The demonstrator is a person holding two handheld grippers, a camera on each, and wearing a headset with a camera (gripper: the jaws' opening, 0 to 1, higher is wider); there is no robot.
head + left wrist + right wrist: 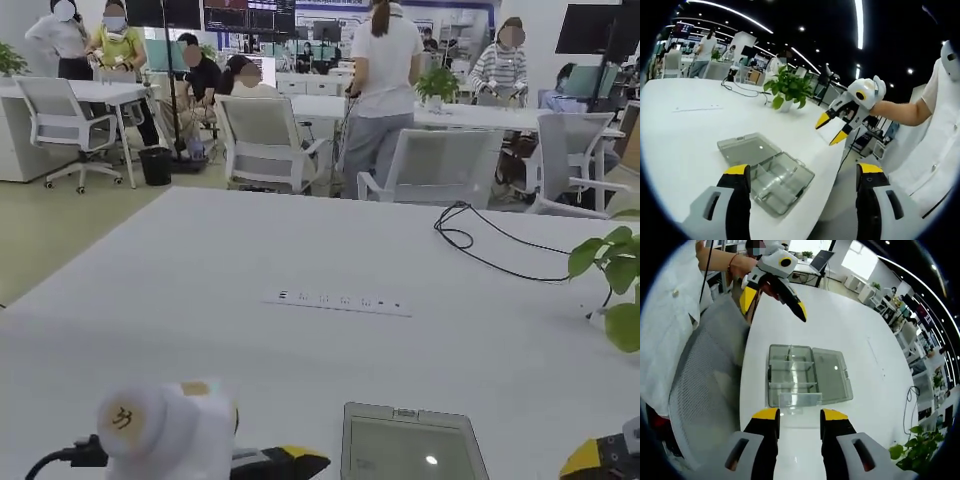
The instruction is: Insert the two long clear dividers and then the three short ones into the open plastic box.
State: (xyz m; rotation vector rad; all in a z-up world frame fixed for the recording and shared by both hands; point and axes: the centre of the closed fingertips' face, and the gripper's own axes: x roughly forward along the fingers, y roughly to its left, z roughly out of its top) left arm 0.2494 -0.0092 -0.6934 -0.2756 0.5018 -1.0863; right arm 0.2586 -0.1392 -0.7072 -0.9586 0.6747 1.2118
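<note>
The clear plastic box lies open on the white table, its lid flat beside the tray. Clear dividers stand in the tray's compartments, and one clear strip lies at the tray's near edge. The lid also shows at the bottom of the head view. My left gripper hovers above the box, jaws wide apart and empty. My right gripper is open and empty, held over the table just short of the box. The right gripper hangs in the air past the table's edge, and the left gripper is raised beyond the box.
A potted plant stands on the table's right side, near a black cable. A flush power strip sits mid-table. A grey mesh chair is against the table's near edge. People and office chairs lie beyond the far edge.
</note>
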